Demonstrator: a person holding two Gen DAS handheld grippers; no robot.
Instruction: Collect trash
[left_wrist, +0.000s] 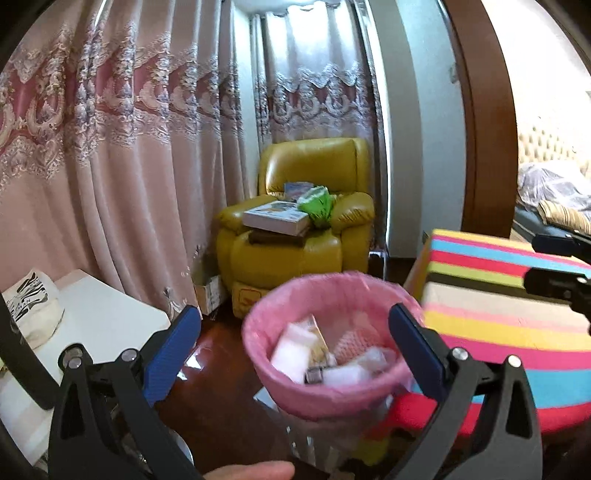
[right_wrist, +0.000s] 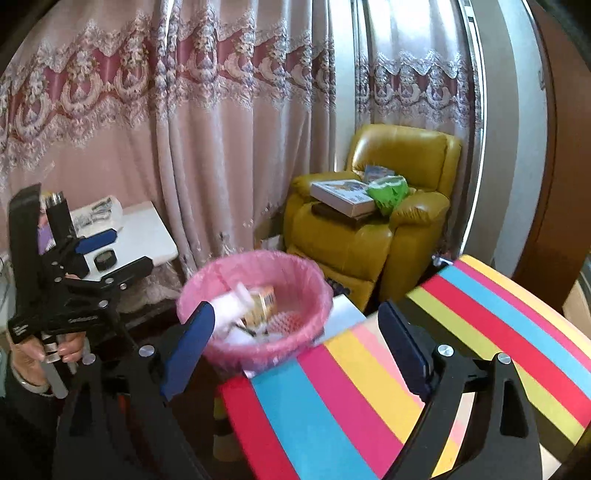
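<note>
On the left we are seeing a white tabletop (left_wrist: 110, 314) with a printed bag (left_wrist: 33, 306) lying on it, in front of pink curtains (left_wrist: 110, 147). We are holding the left claw (left_wrist: 295, 332) wide open, gripping nothing. Between its fingers (left_wrist: 173, 343) the pink-lined bin (left_wrist: 295, 391) is showing, standing on the dark floor (left_wrist: 214, 369); the trash (left_wrist: 295, 354), white wrappers and a yellow carton, is lying inside it. Behind the bin a yellow armchair (left_wrist: 295, 251) is carrying books. To the right, a striped stool (right_wrist: 369, 387) is sitting just beside the bin. We are holding the right claw (right_wrist: 295, 343) wide open and empty over the stool's edge.
</note>
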